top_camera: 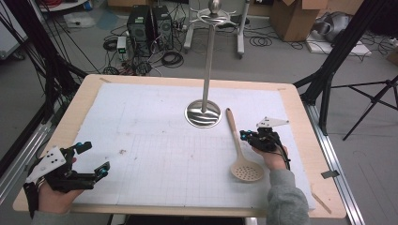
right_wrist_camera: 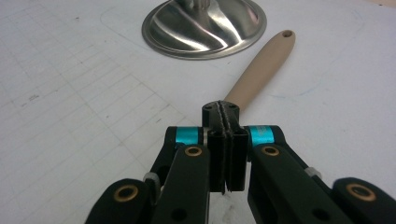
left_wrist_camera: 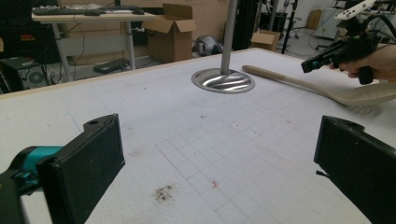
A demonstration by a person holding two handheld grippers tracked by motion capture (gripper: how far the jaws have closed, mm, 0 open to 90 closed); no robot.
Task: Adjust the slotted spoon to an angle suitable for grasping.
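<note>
A beige slotted spoon [top_camera: 238,145] lies on the white mat right of centre, its handle pointing toward the round base of a steel stand [top_camera: 202,114]. My right gripper [top_camera: 244,136] is shut, with nothing seen between the jaws, just right of the handle's middle. In the right gripper view the gripper's closed tips [right_wrist_camera: 223,112] sit over the spoon handle [right_wrist_camera: 261,70], with the stand base [right_wrist_camera: 204,23] beyond. My left gripper [top_camera: 96,158] rests open at the front left corner. Between its wide-apart jaws is bare mat, and the spoon [left_wrist_camera: 289,81] and right gripper [left_wrist_camera: 308,65] lie far off.
The stand's tall pole [top_camera: 207,61] rises from the middle rear of the mat and carries hooks at its top. The white gridded mat [top_camera: 155,140] covers a wooden table [top_camera: 300,108]. Computers, cables and boxes sit on the floor behind.
</note>
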